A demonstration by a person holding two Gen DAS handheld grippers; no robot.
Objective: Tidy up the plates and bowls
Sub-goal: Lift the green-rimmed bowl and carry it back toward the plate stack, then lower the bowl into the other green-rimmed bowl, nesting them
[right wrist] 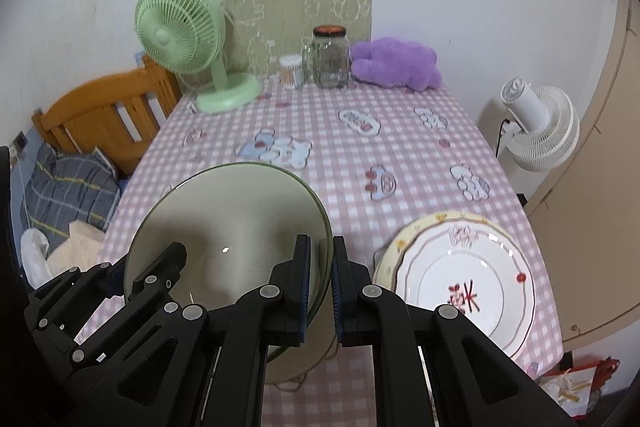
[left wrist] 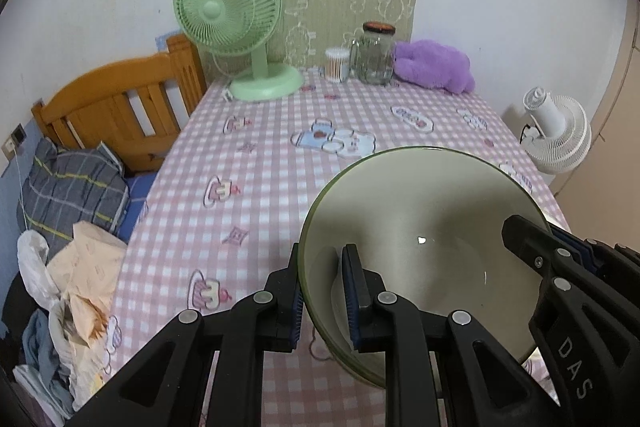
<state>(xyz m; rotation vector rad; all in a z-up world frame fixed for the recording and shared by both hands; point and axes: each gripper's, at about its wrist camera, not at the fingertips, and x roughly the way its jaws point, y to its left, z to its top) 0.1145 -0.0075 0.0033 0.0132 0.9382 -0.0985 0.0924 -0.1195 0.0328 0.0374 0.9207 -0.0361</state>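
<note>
A pale bowl with a green rim hangs tilted over the front of the pink checked tablecloth, held from both sides. My left gripper is shut on its left rim, one finger inside and one outside. My right gripper is shut on the opposite rim in the same way. Each gripper also shows in the other view: the right gripper at the bowl's far edge, the left gripper at lower left. A white plate with red marks lies on a yellow-rimmed plate, right of the bowl.
At the table's back stand a green fan, a glass jar, a tub of cotton swabs and a purple plush toy. A white fan stands off the right edge. A wooden bed frame and bedding lie left.
</note>
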